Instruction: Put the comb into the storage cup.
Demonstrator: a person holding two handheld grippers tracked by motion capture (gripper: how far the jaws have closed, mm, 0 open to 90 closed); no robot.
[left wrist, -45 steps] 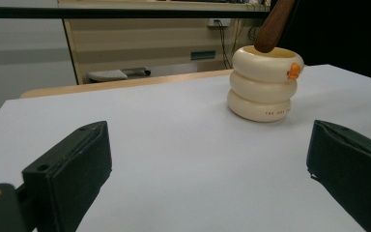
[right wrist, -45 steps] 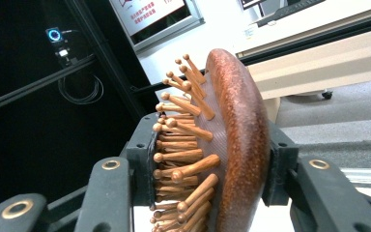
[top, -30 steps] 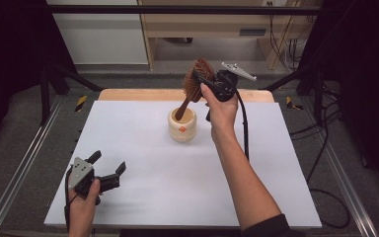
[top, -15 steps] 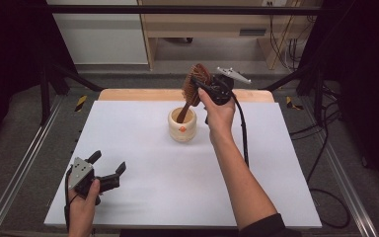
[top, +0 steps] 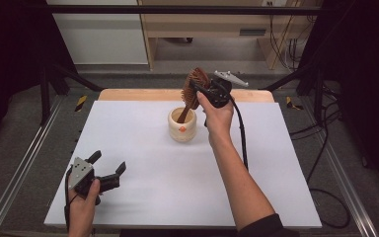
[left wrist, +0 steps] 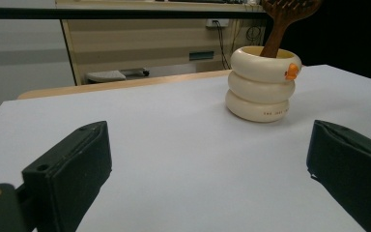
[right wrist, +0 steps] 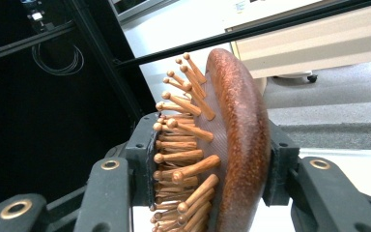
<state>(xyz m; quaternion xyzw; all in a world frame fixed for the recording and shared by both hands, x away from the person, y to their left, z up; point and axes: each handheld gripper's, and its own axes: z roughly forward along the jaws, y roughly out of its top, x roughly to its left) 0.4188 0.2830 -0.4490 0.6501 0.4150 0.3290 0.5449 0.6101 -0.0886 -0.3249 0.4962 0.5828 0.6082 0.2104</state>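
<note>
Wooden hairbrush (top: 193, 89): dark reddish-brown oval head, pale wooden pegs with rounded tips on one face. Tilted, head up and leaning toward the far edge of the table, handle end down inside the cup's mouth.

Cup (top: 182, 124): cream, three stacked rounded rings, small orange duck figure at the rim. Upright on the white tabletop, toward the far middle.

Hairbrush handle (top: 183, 114): its lower end is being hidden inside the cream holder (top: 182, 126).
Hairbrush head (left wrist: 290, 7): is being cut off by the top edge in the left gripper view.
Holder lettering (left wrist: 274, 113): is being rendered too small to read.
</note>
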